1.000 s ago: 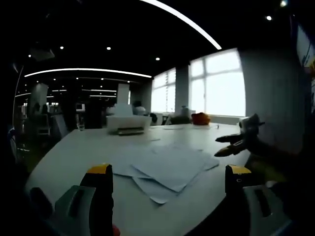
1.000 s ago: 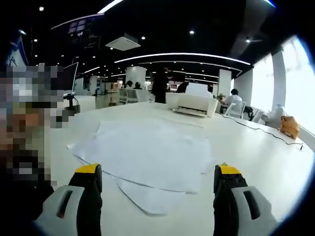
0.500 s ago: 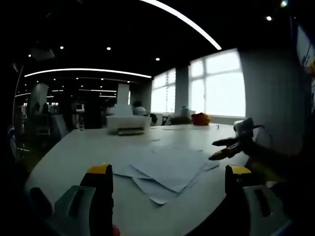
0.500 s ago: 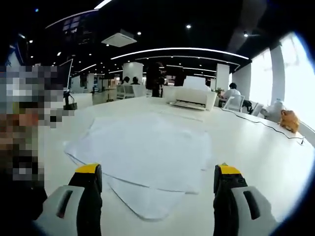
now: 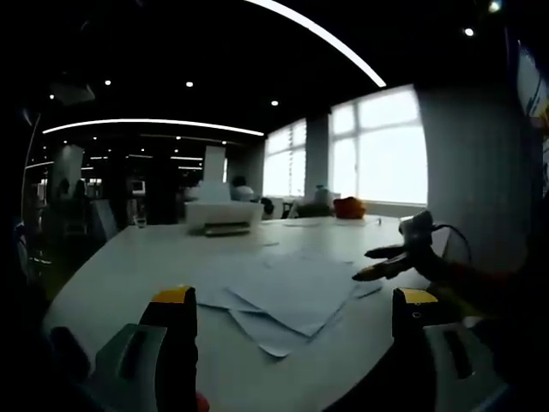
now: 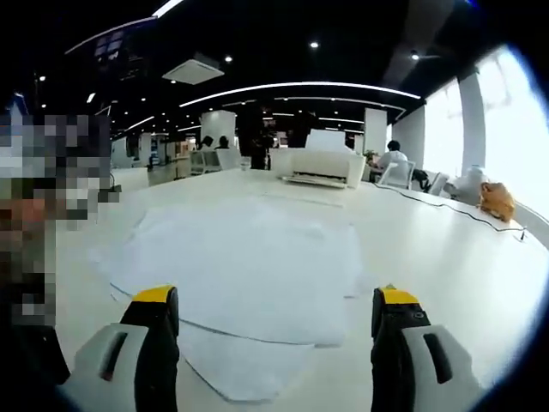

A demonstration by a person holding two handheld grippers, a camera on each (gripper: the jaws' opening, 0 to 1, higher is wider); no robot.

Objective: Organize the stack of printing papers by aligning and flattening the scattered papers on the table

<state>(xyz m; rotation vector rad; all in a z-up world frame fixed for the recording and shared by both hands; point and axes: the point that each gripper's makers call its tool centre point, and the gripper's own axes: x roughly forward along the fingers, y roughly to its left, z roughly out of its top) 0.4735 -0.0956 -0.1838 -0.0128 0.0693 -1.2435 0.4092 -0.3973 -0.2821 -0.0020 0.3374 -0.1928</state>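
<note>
Bare table (image 6: 446, 257) around papers (image 6: 249, 266); printer (image 6: 317, 167) well beyond, far side.

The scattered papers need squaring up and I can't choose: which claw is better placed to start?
Probably the right claw: it hangs open close over the papers' edge, the sheets spreading between its jaws. The left claw sits back near the table edge.

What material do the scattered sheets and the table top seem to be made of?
The sheets look like thin matte white paper: flat, overlapping, with sharp corners. The table looks like a smooth white laminate or painted board with a faint sheen; which one is unclear.
</note>
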